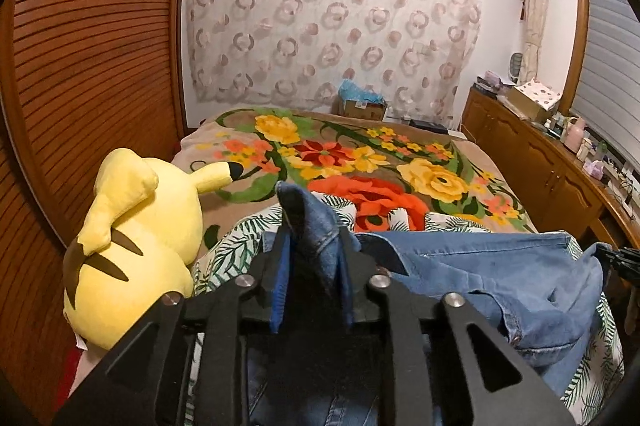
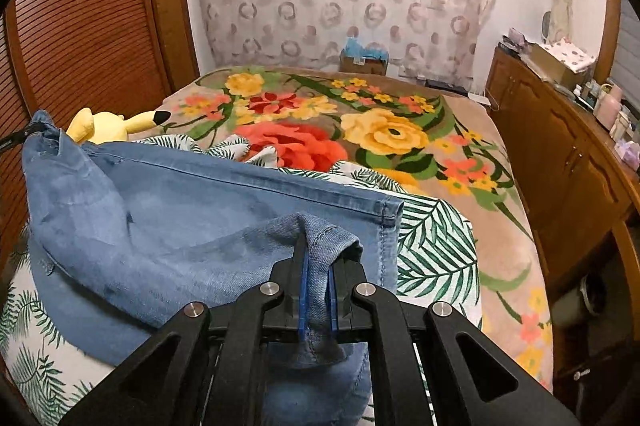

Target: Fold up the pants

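Blue denim pants (image 1: 500, 266) hang lifted between my two grippers above a leaf-print sheet (image 1: 224, 250) on the bed. My left gripper (image 1: 314, 238) is shut on a bunched edge of the pants that sticks up between its fingers. My right gripper (image 2: 318, 258) is shut on another hemmed edge of the pants (image 2: 180, 218). The cloth sags between the two grips, with a hem (image 2: 390, 214) lying flat towards the right. The right gripper's tip shows at the far right of the left wrist view (image 1: 624, 258).
A yellow plush toy (image 1: 136, 238) lies at the bed's left side, also in the right wrist view (image 2: 108, 126). A floral blanket (image 2: 380, 134) covers the bed. A slatted wooden wardrobe (image 1: 92, 66) stands left. A wooden dresser (image 2: 560, 154) with clutter stands right.
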Tool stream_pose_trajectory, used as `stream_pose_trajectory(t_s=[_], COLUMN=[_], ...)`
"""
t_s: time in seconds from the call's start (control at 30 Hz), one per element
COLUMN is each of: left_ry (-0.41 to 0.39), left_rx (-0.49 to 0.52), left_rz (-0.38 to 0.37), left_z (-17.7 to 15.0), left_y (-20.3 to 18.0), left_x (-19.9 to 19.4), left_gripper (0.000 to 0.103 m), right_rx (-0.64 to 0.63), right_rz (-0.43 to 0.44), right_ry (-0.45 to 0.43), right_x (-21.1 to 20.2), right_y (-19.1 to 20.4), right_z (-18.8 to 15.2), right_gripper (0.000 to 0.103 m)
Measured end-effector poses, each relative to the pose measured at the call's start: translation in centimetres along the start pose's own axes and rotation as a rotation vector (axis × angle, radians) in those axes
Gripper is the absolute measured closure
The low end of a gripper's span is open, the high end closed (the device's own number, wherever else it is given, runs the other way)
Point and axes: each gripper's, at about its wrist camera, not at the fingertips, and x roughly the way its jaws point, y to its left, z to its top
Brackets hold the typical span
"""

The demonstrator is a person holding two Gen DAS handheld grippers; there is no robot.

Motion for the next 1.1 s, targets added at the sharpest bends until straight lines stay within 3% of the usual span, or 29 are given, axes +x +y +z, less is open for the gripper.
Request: stream_pose_trajectory(t_s=[0.17,0.23,0.27,0.3,0.4,0.53,0.7,1.1], left_ry=[-0.021,-0.021,-0.024,-0.032,-0.034,-0.027,0.015,0.11], left_rx=[0.013,0.026,0.028,0.03,0.041,0.086,0.128,0.169], left_rz=[-0.016,-0.037,-0.049,-0.063,-0.081,-0.064,-0.077,-0.148], left_z=[-0.2,-0.4,-0.5,-0.7,-1.2,-2.0,-4.0,-8.5], left_y=[0.1,0.0,0.0,0.0,-0.8,-2.2,-4.3,-7.3], left_x=[-0.9,-1.7,-2.1,-2.7,-3.8,-4.6,-4.1,-2.6], left_gripper=[0.054,0.041,0.026,0.022,0.022,0.022,0.022,0.022], right_rx=[0.013,0.014,0.016,0.018,0.029,0.026,0.012,-0.13], right_rz=[0.0,-0.003,-0.011,-0.022,-0.044,-0.015,0.041,0.099], right_ry=[-0.01,-0.017,-0.023,-0.027,-0.04,-0.067,-0.088,-0.09], right_x=[0.7,0.7,0.4,0.4,-0.1,-1.2,-2.2,-2.5], right_y=[-0.8,-1.0,-0.9,-0.9,-1.0,-0.7,0.5,4.0], right_z=[1.0,0.9,0.9,0.9,0.5,-0.3,-1.4,-2.2], right_gripper=[0.097,0.096,0.093,0.088,0.078,0.074,0.06,0.055])
